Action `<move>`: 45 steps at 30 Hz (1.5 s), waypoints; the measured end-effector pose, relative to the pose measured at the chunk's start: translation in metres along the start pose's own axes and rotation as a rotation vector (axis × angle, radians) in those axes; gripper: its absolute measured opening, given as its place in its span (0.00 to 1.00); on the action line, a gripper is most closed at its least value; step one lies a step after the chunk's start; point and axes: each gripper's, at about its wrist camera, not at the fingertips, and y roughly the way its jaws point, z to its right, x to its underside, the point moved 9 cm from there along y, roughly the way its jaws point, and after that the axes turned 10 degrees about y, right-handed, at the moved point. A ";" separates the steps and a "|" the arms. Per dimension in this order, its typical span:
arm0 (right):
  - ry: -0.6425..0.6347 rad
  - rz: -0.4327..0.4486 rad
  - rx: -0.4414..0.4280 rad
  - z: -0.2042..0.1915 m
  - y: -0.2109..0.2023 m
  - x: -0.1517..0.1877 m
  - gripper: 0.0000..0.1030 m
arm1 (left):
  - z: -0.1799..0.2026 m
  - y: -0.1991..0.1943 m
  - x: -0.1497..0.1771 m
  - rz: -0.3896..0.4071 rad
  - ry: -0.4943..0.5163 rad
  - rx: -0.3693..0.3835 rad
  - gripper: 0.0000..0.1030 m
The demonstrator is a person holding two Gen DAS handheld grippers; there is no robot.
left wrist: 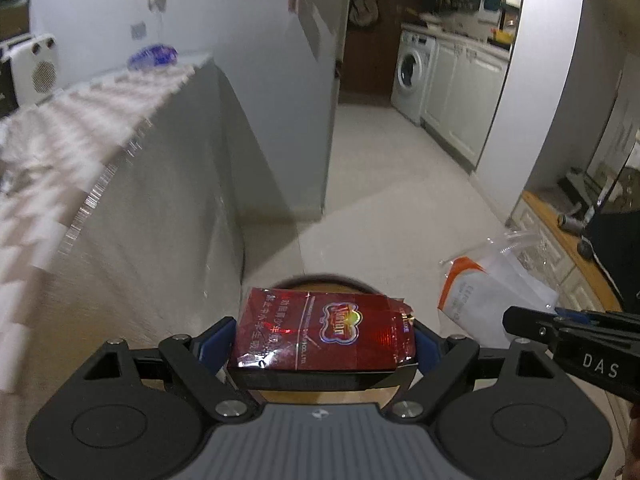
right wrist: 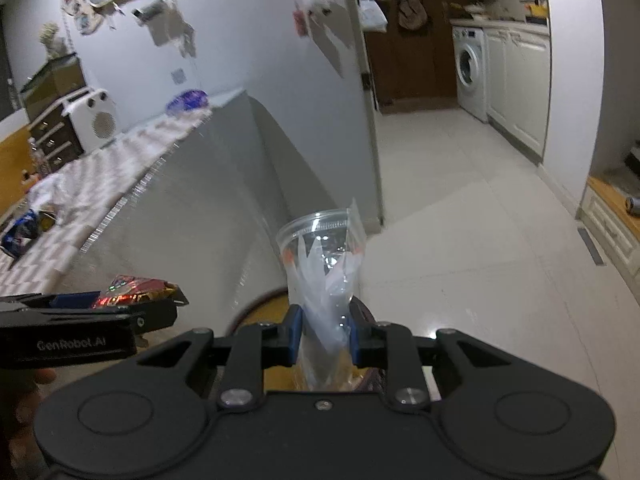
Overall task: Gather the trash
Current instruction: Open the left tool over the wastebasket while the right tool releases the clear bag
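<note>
My left gripper (left wrist: 324, 340) is shut on a crumpled red cigarette pack (left wrist: 320, 330), held flat above a round dark-rimmed bin (left wrist: 328, 280) whose rim peeks out behind the pack. My right gripper (right wrist: 325, 336) is shut on a clear plastic cup (right wrist: 320, 256) stuffed with a clear plastic bag, upright over the same bin's rim (right wrist: 256, 304). In the left wrist view the right gripper (left wrist: 516, 322) enters from the right with the cup and bag (left wrist: 484, 292). In the right wrist view the left gripper (right wrist: 160, 308) shows at left with the red pack (right wrist: 132, 290).
A table with a checkered cloth (right wrist: 100, 196) stands at left, with blue wrappers (right wrist: 20, 232) and white crumpled paper (right wrist: 48, 192) on it. A grey wall corner (left wrist: 304, 120) lies ahead. Pale tiled floor (right wrist: 460, 240) leads to a washing machine (left wrist: 412, 72). A wooden counter (left wrist: 560, 232) is at right.
</note>
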 end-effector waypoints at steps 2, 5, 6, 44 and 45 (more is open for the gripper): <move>0.008 -0.026 0.014 0.008 0.015 0.004 0.24 | 0.002 0.022 0.005 -0.036 0.000 0.009 0.85; 0.018 -0.071 0.029 0.016 0.041 0.011 0.24 | 0.002 0.054 0.012 -0.086 -0.005 0.016 0.85; 0.022 -0.087 0.032 0.018 0.049 0.014 0.24 | 0.001 0.063 0.015 -0.101 -0.005 0.017 0.85; -0.062 -0.398 0.088 0.004 0.220 0.061 0.55 | -0.012 0.224 0.084 -0.403 0.152 0.082 0.97; -0.064 -0.394 0.085 0.004 0.219 0.061 0.58 | -0.012 0.222 0.085 -0.403 0.143 0.085 0.98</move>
